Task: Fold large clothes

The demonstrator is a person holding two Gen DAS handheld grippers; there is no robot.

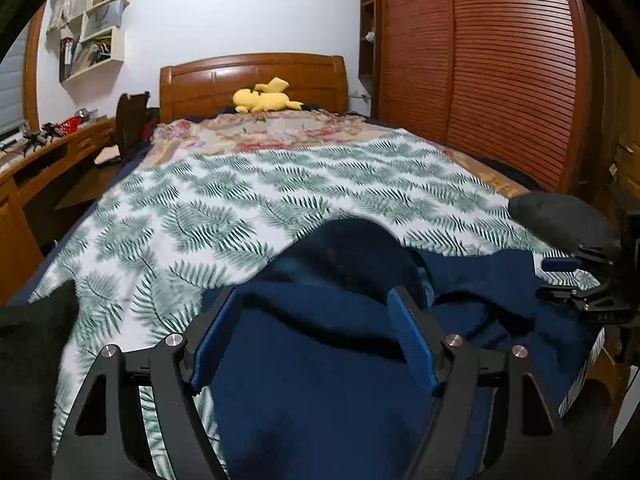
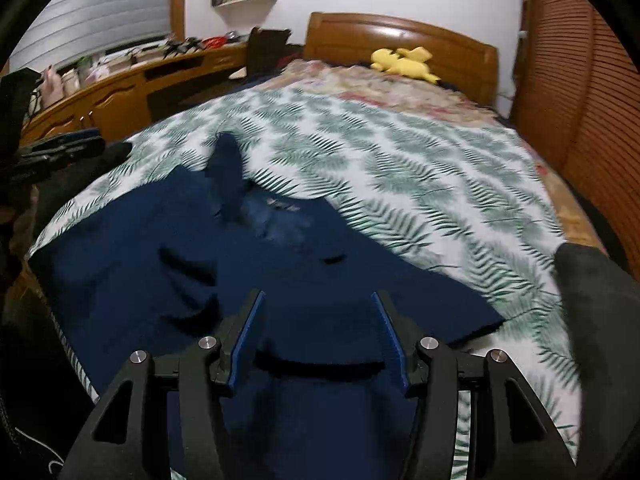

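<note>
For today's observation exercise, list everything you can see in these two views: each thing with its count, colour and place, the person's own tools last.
Garment: one, navy blue, spread on the bed's near end.
Bedspread: one, white with green fern leaves, covering the bed.
Floral cover: one, pinkish beige, near the headboard.
Plush toy: one, yellow, by the headboard.
Headboard: one, brown wood, far end.
Wardrobe: one, reddish slatted wood, beside the bed.
Left gripper: black, blue pads, open over the garment.
Right gripper: same, open.

Navy garment (image 2: 192, 264) — spread rumpled, near edge of bed
</note>
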